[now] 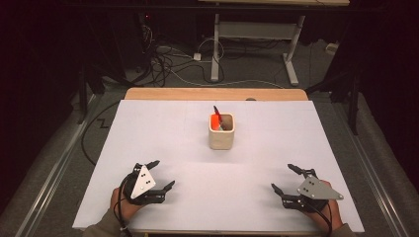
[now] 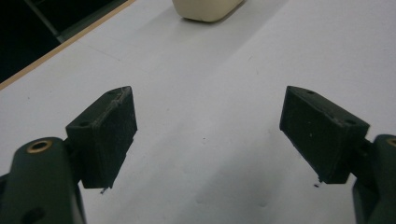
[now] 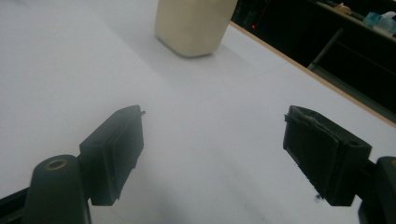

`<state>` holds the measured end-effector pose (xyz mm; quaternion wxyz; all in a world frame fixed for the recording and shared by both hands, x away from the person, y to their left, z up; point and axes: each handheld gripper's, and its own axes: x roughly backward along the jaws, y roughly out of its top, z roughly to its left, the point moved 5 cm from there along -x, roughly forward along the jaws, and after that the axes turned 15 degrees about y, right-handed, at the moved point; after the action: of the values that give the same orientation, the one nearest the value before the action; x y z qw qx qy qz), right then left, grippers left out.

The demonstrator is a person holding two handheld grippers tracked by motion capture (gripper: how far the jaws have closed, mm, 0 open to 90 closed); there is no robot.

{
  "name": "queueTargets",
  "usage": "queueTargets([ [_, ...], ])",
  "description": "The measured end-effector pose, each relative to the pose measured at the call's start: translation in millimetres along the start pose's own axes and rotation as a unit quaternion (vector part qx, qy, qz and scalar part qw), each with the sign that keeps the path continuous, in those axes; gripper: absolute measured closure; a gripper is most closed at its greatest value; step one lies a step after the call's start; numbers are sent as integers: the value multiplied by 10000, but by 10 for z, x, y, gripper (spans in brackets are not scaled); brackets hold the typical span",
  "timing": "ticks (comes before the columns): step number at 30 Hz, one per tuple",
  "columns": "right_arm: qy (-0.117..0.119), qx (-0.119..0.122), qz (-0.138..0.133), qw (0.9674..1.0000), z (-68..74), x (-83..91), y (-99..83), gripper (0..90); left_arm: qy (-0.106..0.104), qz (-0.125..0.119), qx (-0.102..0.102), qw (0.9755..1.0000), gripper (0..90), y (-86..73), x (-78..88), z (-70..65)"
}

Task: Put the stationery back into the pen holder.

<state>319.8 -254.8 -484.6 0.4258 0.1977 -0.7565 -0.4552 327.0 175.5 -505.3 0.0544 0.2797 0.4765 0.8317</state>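
Note:
A cream square cup (image 1: 222, 132) stands upright in the middle of the white table sheet (image 1: 163, 133). An orange-and-black tool (image 1: 216, 117) leans inside it, handle sticking up. My left gripper (image 1: 163, 174) rests near the front left of the sheet, open and holding nothing. My right gripper (image 1: 283, 178) rests near the front right, also open and holding nothing. The left gripper view has the cup's base (image 2: 207, 9) far ahead between its spread fingers (image 2: 107, 135). The right gripper view shows the cup (image 3: 194, 25) ahead and to the left, beyond its wide-apart fingers (image 3: 322, 154).
A wooden table edge (image 1: 217, 94) runs along the back of the sheet. Beyond it are cables (image 1: 168, 59) on the floor and the legs of a desk (image 1: 257, 44). Metal rails (image 1: 59, 163) flank both sides of the table.

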Motion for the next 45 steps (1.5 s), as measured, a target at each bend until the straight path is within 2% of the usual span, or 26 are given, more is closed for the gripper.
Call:
queueTargets([
  [5,2,-23,96,10000,-1,20,-97,205,-3,-10,-7,10000,185,2,9,-10],
  [8,-26,-67,-2,10000,-21,27,-78,205,5,17,-43,10000,185,-8,18,-18],
  [12,25,-88,38,10000,8,0,-89,205,10,-7,-61,10000,185,6,25,-23],
  [17,-34,-78,-70,9999,15,35,-62,205,-2,-13,-101,9999,185,4,32,-30],
  [45,-80,-47,-45,9999,24,30,-47,215,-2,-13,-95,10000,185,10,36,-27],
])
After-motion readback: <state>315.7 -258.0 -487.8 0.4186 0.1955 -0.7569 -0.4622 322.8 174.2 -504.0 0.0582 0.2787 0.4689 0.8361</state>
